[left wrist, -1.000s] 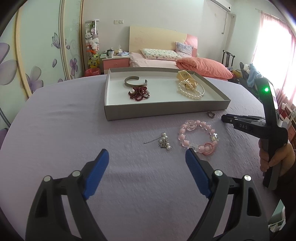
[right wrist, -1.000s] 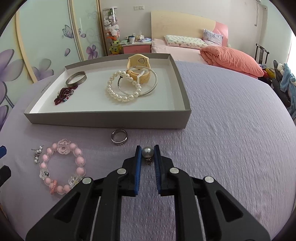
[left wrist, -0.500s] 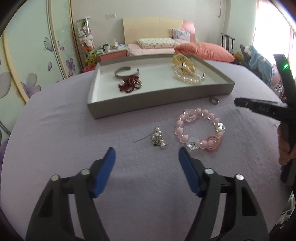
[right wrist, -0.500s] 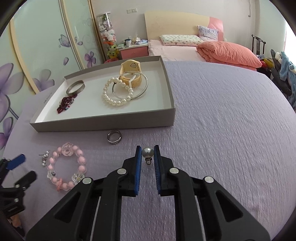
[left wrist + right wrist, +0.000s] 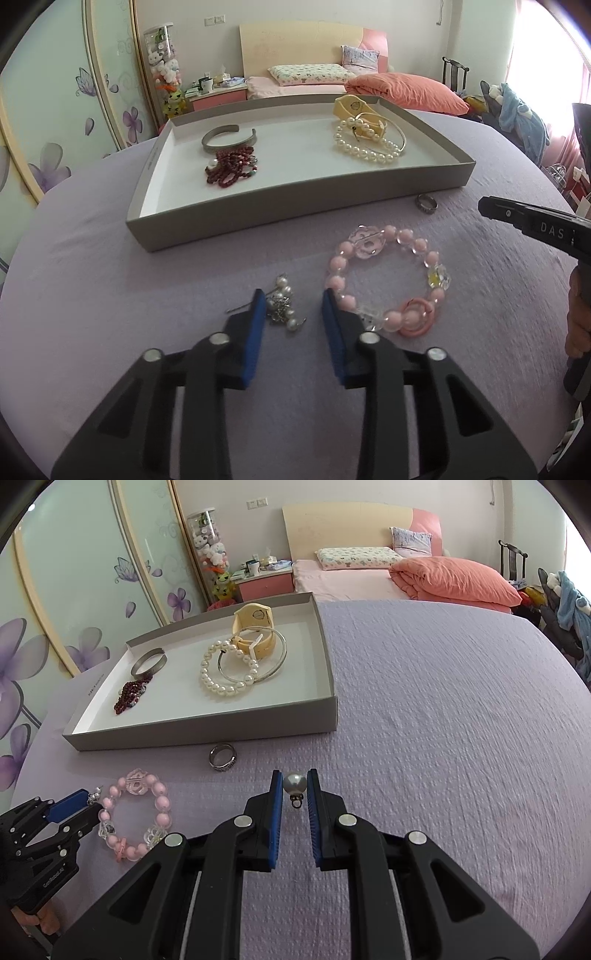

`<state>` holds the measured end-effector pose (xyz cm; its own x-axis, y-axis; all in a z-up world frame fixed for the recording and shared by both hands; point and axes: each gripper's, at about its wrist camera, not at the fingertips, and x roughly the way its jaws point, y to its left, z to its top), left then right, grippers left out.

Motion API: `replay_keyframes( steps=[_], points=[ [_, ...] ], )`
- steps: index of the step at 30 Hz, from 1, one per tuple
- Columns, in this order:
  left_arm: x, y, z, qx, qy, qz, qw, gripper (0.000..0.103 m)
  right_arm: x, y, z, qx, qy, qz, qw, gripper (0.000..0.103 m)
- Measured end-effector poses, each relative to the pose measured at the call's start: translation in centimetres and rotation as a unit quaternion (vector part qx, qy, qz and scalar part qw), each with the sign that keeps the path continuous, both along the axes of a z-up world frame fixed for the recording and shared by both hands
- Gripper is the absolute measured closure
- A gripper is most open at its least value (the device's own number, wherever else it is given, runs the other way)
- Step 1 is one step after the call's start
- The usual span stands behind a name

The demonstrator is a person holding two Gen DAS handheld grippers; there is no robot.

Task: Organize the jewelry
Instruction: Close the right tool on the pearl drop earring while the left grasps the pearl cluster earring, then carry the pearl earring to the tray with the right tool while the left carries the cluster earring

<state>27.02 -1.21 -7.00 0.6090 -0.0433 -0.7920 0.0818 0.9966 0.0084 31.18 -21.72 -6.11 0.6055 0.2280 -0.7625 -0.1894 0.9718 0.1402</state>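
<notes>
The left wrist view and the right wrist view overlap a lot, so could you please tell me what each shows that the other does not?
Only the left wrist view shows the small silver-and-pearl charm cluster clearly, lying between the open jaws of the left gripper.

Only the right wrist view shows the single round pearl pendant, clamped in the right gripper.

Both show the grey cardboard tray, the pink beaded bracelet, the dark metal ring and the lilac tablecloth.
</notes>
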Motion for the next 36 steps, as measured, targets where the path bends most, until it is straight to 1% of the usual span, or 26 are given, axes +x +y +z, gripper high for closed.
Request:
replay_keyframes(
  steps=[3, 4, 5, 10, 16, 22, 27, 31, 36],
  points=[
    [0.3, -0.1, 0.0, -0.003, 0.0, 0.004, 1.0, 0.091, -0.1, 0.0, 0.2, 0.002, -0.001, 0.0, 1.0, 0.089],
    [0.4, -0.1, 0.0, -0.004, -0.001, 0.005, 1.0, 0.092, -0.1, 0.0, 0.2, 0.003, -0.001, 0.0, 1.0, 0.089],
    [0.4, -0.2, 0.0, -0.002, -0.002, 0.005, 1.0, 0.095, -0.1, 0.0, 0.2, 0.004, -0.002, 0.0, 1.0, 0.089],
    [0.0, 0.3, 0.1, -0.002, -0.004, 0.005, 1.0, 0.095, -0.6, -0.2, 0.6, 0.007, -0.006, 0.003, 1.0, 0.089],
    [-0.9, 2.5, 0.9, -0.017, -0.013, 0.019, 0.9996, 0.095, -0.9, -0.1, 1.6, 0.011, -0.017, 0.005, 1.0, 0.089],
    [-2.1, 4.3, 3.9, -0.034, -0.046, 0.029, 0.998, 0.095, -1.4, 0.2, 2.6, 0.017, -0.031, 0.013, 0.999, 0.089],
    [-2.7, 4.7, 6.5, -0.044, -0.073, 0.03, 0.9959, 0.095, -1.8, 0.6, 3.7, 0.023, -0.045, 0.02, 0.999, 0.089],
    [-2.7, 4.9, 8.8, -0.049, -0.097, 0.032, 0.9935, 0.095, -1.8, 0.9, 4.6, 0.026, -0.055, 0.024, 0.998, 0.089],
    [-2.2, 5.4, 11.0, -0.055, -0.118, 0.039, 0.9907, 0.095, -1.6, 1.4, 5.6, 0.028, -0.066, 0.028, 0.997, 0.089]
  ],
)
